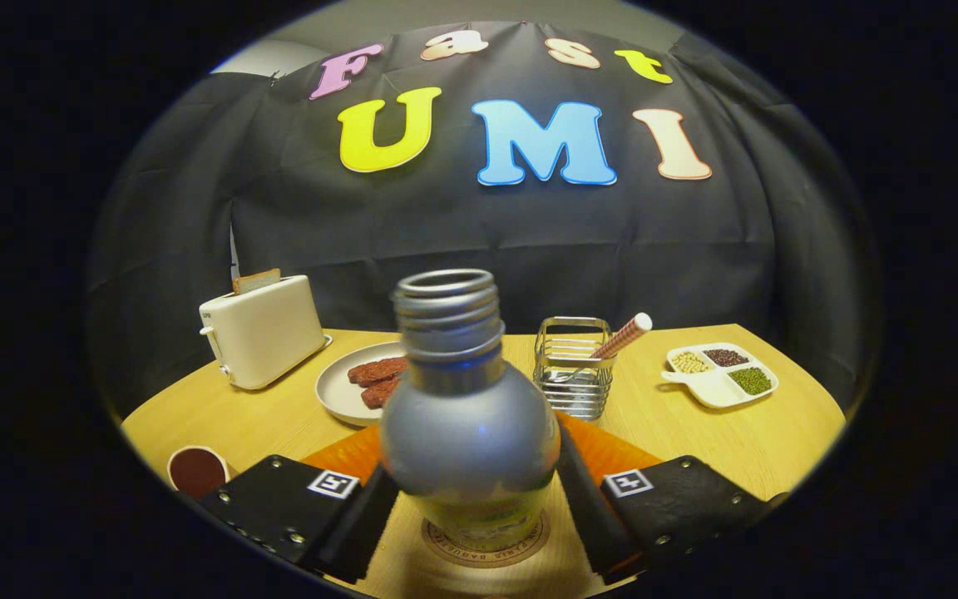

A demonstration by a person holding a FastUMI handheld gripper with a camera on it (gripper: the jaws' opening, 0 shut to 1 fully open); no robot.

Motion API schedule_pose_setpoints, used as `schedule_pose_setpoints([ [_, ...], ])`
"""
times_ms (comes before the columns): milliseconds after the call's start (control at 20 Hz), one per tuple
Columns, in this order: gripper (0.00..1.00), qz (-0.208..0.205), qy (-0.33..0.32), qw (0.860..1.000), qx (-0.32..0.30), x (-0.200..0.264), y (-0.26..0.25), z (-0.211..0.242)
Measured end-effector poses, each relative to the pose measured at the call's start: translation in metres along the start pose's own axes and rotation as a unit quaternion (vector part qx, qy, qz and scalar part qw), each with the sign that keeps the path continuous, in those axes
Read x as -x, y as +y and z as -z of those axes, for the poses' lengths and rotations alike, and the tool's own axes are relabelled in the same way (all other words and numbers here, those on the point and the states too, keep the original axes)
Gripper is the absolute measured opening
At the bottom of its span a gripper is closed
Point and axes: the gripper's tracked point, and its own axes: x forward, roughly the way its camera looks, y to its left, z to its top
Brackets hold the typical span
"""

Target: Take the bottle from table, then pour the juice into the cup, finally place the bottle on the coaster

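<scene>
Bottle (469, 433) between tongs (476, 507) hides most of coaster (487, 549).

**Bystanders on the worktop**

A white toaster (263, 331) is seen at the far left of the wooden worktop (745, 441), with a slice of bread (256, 280) standing up out of its slot. Beside it, a round plate (342, 391) is loaded with reddish-brown strips (377, 378). A wire basket (575, 366) is set further right, a red-and-white striped stick (624, 334) leaning from it. A white divided dish (720, 374) holds pale, dark and green beans.
</scene>
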Motion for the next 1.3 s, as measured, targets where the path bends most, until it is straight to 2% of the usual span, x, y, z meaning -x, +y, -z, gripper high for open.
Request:
schedule_pose_setpoints([
  [50, 1.00, 0.000, -0.006, 1.000, -0.007, 0.001, -0.001, -0.005],
  [150, 1.00, 0.004, -0.030, 0.999, -0.017, 0.009, 0.005, -0.008],
  [300, 1.00, 0.009, -0.055, 0.998, -0.004, 0.020, 0.006, -0.036],
  [400, 1.00, 0.012, -0.084, 0.996, 0.002, 0.036, 0.006, -0.071],
  [550, 0.99, 0.038, -0.128, 0.991, 0.012, 0.063, -0.006, -0.137],
  [700, 0.99, 0.076, -0.126, 0.989, 0.018, 0.090, -0.027, -0.191],
  [900, 0.99, 0.100, -0.138, 0.985, 0.000, 0.128, -0.054, -0.266],
  [1150, 0.99, 0.096, -0.144, 0.985, 0.003, 0.165, -0.072, -0.322],
  [1300, 0.99, 0.089, -0.155, 0.984, 0.005, 0.180, -0.082, -0.339],
])
